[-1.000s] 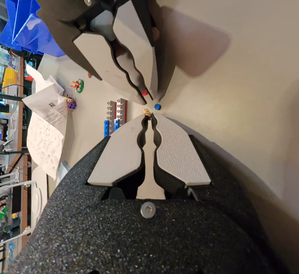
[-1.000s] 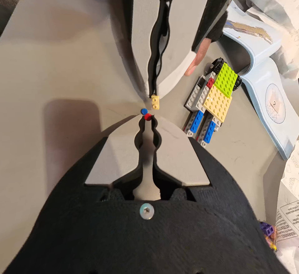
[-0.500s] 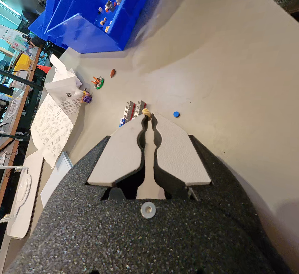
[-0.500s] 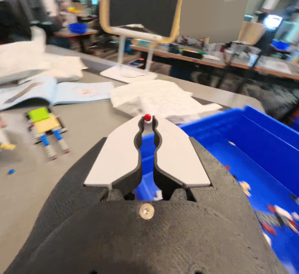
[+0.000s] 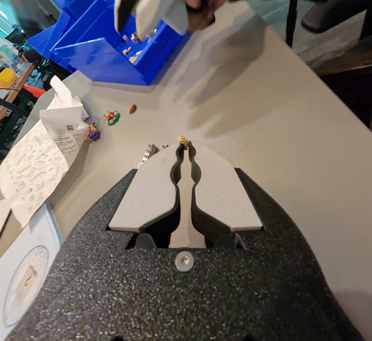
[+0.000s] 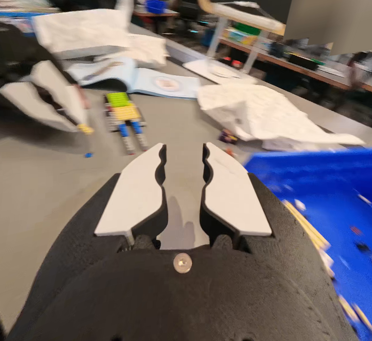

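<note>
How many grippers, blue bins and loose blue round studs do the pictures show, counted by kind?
Grippers: 2, left gripper pinching a tan brick, right gripper open.
Blue bin: 1 clearly; more behind, uncountable.
Blue round stud: 1.
Total: 4.

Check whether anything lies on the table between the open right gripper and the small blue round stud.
Nothing visible does. Bare table separates the open right gripper from the blue stud; the brick model lies beside that line, farther back.

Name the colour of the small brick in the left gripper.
Tan brick, clearest in the left wrist view.
</note>
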Action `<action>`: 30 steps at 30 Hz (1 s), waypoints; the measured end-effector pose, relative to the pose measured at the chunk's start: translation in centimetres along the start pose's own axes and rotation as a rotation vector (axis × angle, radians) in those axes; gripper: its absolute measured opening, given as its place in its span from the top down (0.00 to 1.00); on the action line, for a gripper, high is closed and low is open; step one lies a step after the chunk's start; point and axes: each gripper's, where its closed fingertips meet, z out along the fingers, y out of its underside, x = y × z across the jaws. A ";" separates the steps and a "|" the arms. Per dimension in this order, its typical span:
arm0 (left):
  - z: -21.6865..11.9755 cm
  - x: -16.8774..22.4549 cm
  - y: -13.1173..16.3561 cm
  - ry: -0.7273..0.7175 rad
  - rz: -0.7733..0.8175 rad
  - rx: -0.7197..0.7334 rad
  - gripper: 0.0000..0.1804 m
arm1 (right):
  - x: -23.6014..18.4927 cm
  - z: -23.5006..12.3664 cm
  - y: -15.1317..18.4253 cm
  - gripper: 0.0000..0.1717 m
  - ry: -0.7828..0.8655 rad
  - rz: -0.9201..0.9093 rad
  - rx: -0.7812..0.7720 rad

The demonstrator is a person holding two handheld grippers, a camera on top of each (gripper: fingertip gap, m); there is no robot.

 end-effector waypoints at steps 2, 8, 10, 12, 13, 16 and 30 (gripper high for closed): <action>0.0 0.3 -0.5 0.029 -0.036 0.042 0.98 | -4.3 1.4 -0.2 0.80 -0.143 -0.084 0.009; -0.1 1.1 -1.3 0.116 -0.127 0.101 0.98 | -11.1 5.0 0.8 0.83 -0.298 -0.308 -0.023; -0.1 1.3 -1.5 0.132 -0.130 0.113 0.98 | -12.4 5.4 1.1 0.83 -0.337 -0.342 -0.035; -0.2 1.2 -1.5 0.127 -0.127 0.116 0.98 | -12.9 5.6 1.3 0.87 -0.356 -0.351 -0.045; -0.3 1.2 -1.7 0.128 -0.128 0.123 0.98 | -13.1 5.6 1.2 0.89 -0.365 -0.347 -0.041; -0.4 1.3 -2.0 0.133 -0.129 0.142 0.98 | -13.4 5.3 1.0 0.91 -0.392 -0.320 -0.029; -1.5 -1.3 -3.0 -0.013 -0.162 0.204 0.94 | 0.6 0.9 -1.8 0.94 0.174 -0.266 -0.016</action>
